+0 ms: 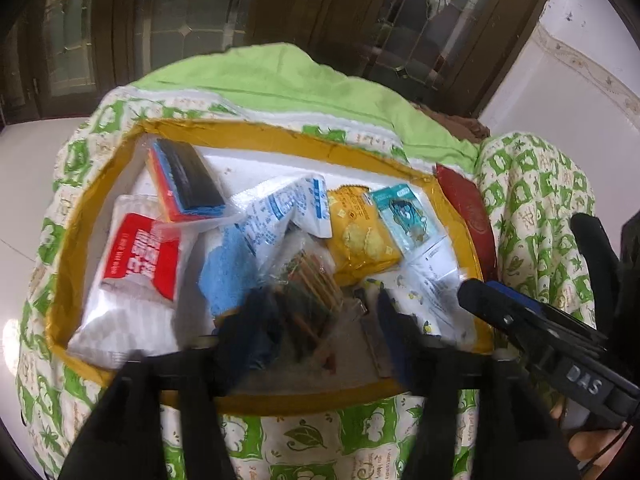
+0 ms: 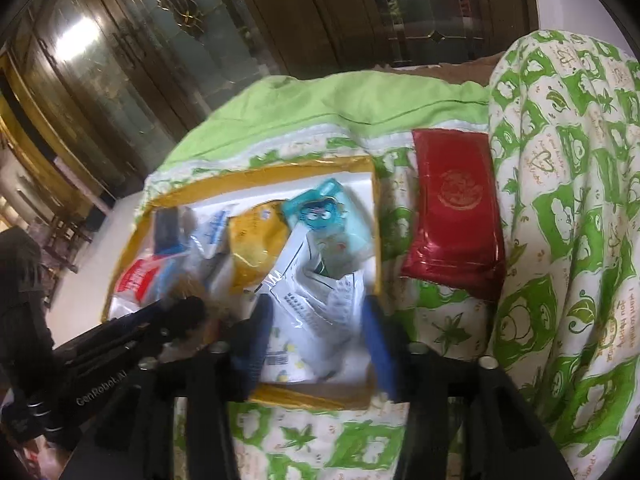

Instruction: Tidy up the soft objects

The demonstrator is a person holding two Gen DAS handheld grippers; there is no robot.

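Yellow-rimmed box [image 1: 260, 136] on the quilted bed [image 1: 360, 428] holds the soft packets; red pouch [image 2: 452, 208] lies outside its right edge. Both grippers' jaws released, left gripper [image 1: 316, 320] and right gripper [image 2: 316, 336] over packets, presumably just dropped.

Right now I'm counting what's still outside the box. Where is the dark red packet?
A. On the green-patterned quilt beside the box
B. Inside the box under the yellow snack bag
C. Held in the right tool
A: the dark red packet lies on the quilt, outside the box.
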